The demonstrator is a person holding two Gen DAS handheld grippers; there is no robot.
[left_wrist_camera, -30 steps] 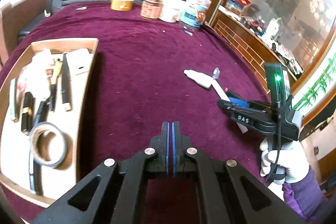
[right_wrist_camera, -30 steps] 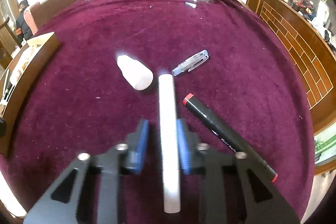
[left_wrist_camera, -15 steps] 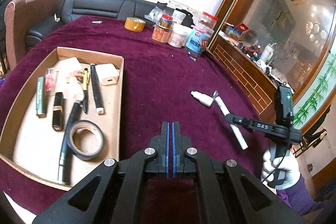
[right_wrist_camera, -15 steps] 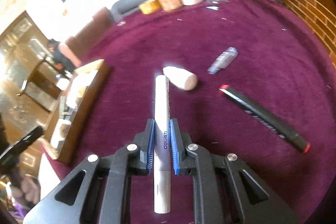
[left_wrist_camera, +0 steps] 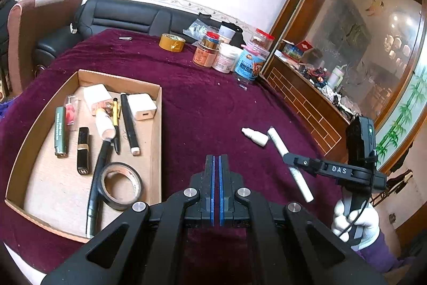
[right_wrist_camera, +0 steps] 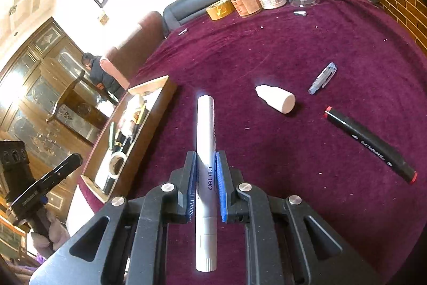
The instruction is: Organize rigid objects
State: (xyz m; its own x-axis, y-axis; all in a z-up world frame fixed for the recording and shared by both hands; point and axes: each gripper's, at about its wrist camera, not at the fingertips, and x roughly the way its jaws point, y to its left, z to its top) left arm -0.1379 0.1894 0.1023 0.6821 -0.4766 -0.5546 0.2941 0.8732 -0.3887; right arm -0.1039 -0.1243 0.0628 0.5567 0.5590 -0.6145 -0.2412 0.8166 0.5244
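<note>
My right gripper (right_wrist_camera: 206,159) is shut on a white marker pen (right_wrist_camera: 205,140) and holds it lifted above the purple tablecloth; it also shows in the left wrist view (left_wrist_camera: 289,163). A small white dropper bottle (right_wrist_camera: 276,98), a clear pen cap (right_wrist_camera: 322,78) and a black marker with red ends (right_wrist_camera: 369,144) lie on the cloth to the right. A cardboard tray (left_wrist_camera: 157,124) at the left holds pens, a tape roll, a lipstick and a white charger. My left gripper (left_wrist_camera: 216,167) is shut and empty, above the cloth beside the tray.
Jars, tubs and a yellow tape roll (left_wrist_camera: 172,42) stand at the table's far edge. A black sofa (left_wrist_camera: 120,15) and a red chair lie beyond. A brick-patterned wooden ledge (left_wrist_camera: 307,100) runs along the right side.
My right gripper closed on the white marker, lifted it off the cloth and swung it left toward the tray. My left gripper rose and pulled back, still shut.
</note>
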